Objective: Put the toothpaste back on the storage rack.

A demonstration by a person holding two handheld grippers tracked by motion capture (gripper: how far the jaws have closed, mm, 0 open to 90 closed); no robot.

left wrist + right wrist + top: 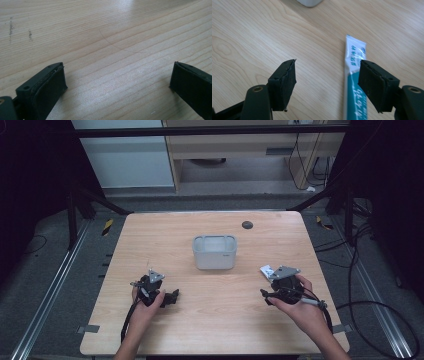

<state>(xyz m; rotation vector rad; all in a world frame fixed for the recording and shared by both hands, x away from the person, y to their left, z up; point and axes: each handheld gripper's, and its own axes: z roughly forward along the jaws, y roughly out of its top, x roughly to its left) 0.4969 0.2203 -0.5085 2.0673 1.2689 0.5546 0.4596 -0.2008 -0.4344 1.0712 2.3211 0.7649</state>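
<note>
The wooden table point(215, 320) carries a grey plastic bin point(214, 252) near its middle, standing upright and open at the top. Well to the person's left of it, the left gripper point(117, 82) hovers low over bare wood with its jaws spread wide and nothing between them. On the other side, the right gripper point(328, 82) is also spread wide, and the sachet point(354, 82) lies flat on the table just under and beside its right-hand jaw, not between the pads yet; in the high view its white end point(266, 269) pokes out just beyond the gripper, near the bin's right side but apart from it.

The sachet is a long, thin, glossy stick pack, so I judge it very light, soft and bendable, with a slick film that may slide or buckle if pinched at its end. Lying flush with the wood, it offers little edge; the likeliest hold is across its narrow width near the middle, jaws straddling both long edges
</note>
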